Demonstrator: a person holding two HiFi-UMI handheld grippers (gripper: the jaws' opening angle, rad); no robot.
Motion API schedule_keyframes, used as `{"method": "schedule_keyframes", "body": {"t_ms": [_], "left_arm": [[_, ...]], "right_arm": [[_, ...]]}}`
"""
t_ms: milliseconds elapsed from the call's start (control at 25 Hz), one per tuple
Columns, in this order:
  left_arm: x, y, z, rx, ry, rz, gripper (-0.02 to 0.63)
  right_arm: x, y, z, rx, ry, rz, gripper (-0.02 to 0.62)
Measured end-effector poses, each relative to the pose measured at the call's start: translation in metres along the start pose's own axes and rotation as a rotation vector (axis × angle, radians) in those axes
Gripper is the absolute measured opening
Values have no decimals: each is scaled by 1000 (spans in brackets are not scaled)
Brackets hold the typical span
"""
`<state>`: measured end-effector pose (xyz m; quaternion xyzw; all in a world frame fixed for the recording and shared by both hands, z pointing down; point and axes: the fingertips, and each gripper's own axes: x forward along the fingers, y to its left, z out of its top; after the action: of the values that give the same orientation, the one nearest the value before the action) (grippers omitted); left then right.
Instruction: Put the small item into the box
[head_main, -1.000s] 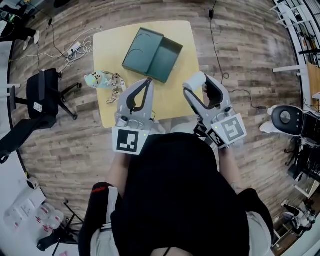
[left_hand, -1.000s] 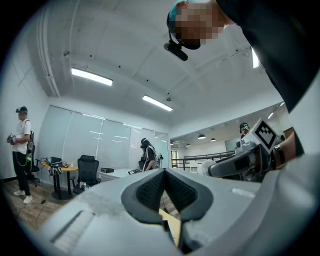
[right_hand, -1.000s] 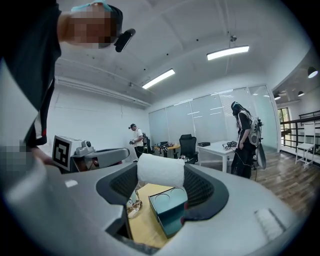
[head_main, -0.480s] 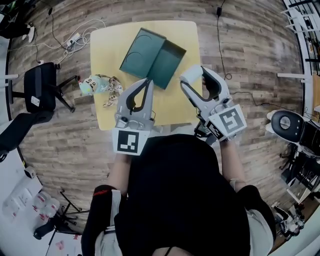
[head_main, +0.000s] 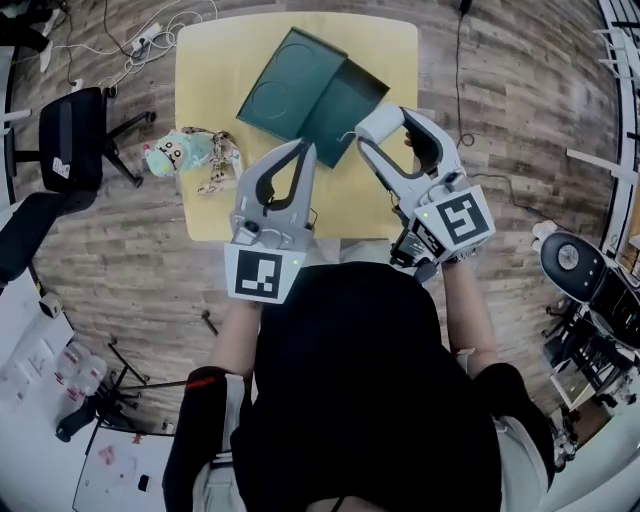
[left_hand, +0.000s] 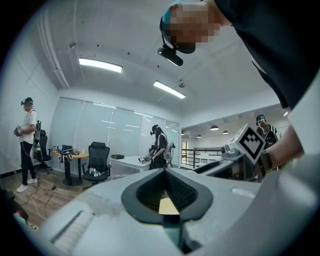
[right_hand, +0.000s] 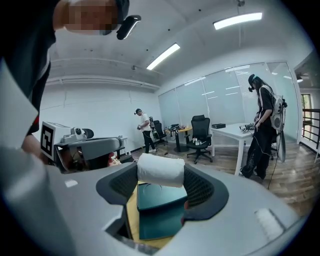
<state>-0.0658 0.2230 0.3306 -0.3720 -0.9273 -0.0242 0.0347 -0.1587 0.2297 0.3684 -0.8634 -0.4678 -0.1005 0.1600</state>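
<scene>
Currently your right gripper (head_main: 385, 125) clamps the soft white roll (right_hand: 161, 170) at the near-right edge of the open teal box (head_main: 300, 90). Your left gripper (head_main: 305, 150) is pinched closed and empty over the smooth yellow table (head_main: 210, 90), near the box's front.

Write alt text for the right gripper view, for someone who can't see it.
The right gripper holds a white roll between its jaws, with a dark green box on a yellow table beyond them. Behind is an office with desks, chairs and people standing.
</scene>
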Motion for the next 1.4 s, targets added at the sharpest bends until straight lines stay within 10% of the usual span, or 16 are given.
{"method": "schedule_keyframes", "body": {"t_ms": [1400], "left_arm": [[3,47,-86,-107,102,180,2]], "right_arm": [[127,-23,-186,-136,555,184,290]]}}
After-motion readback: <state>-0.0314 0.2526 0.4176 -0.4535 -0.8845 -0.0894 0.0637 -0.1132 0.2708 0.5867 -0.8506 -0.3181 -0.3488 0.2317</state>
